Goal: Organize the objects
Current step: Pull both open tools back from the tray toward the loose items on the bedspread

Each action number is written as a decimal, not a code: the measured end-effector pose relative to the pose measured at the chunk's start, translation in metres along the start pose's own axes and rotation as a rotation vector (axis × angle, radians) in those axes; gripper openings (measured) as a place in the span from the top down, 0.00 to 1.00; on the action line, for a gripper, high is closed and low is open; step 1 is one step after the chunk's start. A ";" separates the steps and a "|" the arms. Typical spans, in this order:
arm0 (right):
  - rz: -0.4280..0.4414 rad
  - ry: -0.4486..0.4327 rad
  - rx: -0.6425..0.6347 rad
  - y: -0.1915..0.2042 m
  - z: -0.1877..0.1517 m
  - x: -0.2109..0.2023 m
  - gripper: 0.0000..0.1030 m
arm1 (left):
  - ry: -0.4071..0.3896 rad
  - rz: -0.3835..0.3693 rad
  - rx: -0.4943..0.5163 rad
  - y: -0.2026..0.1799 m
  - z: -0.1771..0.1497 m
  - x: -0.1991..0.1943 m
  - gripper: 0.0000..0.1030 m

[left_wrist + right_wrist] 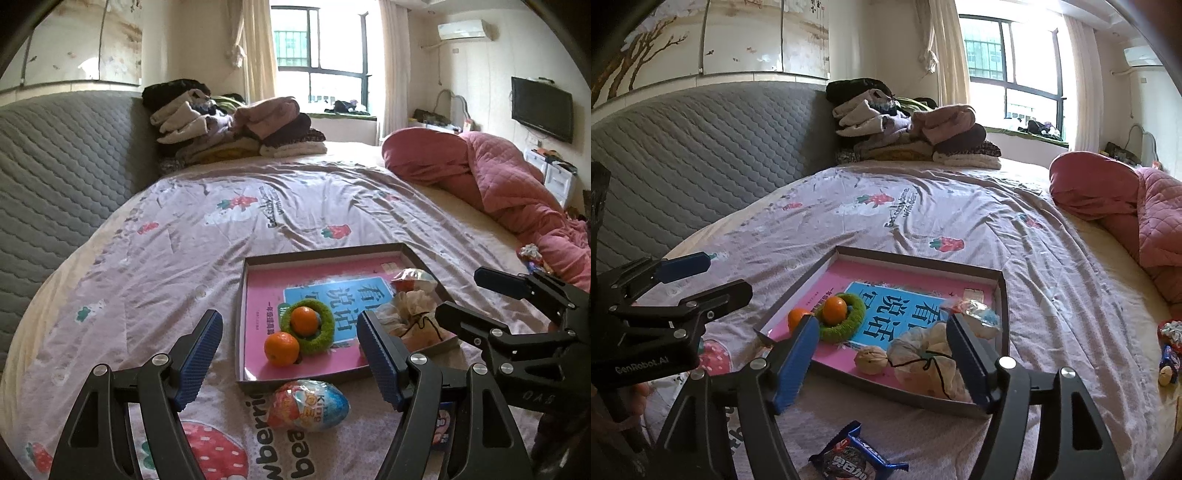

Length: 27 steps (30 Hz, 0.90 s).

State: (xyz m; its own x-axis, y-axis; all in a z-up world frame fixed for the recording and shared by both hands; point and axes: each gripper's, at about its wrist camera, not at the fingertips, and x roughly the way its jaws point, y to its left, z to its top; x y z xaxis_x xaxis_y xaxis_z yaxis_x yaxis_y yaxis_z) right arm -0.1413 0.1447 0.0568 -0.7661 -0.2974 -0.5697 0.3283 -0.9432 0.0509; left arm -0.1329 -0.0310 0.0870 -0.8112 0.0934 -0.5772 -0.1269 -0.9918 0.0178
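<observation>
The bedsheet (258, 229) is thin, wrinkled printed cloth. On it lies a shallow cardboard tray (242, 325) with a matt rim and a glossy paper book cover (332, 295) inside. The oranges (281, 348) have dimpled peel; the green ring (317, 338) looks fuzzy. The near egg (308, 405) wears shiny foil. The near snack packet (855, 459) is glossy plastic. The headboard (62, 170) is quilted grey fabric.

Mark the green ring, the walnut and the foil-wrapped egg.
green ring (321, 338), left wrist view, right side of the fuzzy loop.
walnut (872, 361), right wrist view, shell centre.
foil-wrapped egg (308, 405), left wrist view, wrapper middle.
</observation>
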 end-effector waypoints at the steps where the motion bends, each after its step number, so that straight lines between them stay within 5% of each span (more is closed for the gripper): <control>1: 0.000 -0.002 0.000 0.000 0.000 -0.002 0.31 | -0.003 0.006 0.001 0.000 -0.001 -0.002 0.26; 27: 0.004 -0.018 0.003 0.004 -0.015 -0.028 0.31 | 0.042 0.025 0.011 0.001 -0.037 -0.005 0.26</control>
State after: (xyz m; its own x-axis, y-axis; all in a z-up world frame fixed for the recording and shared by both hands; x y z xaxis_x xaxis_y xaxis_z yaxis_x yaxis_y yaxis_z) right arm -0.1106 0.1510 0.0605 -0.7746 -0.3034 -0.5549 0.3297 -0.9425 0.0551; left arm -0.1078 -0.0359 0.0602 -0.7898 0.0645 -0.6100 -0.1130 -0.9927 0.0414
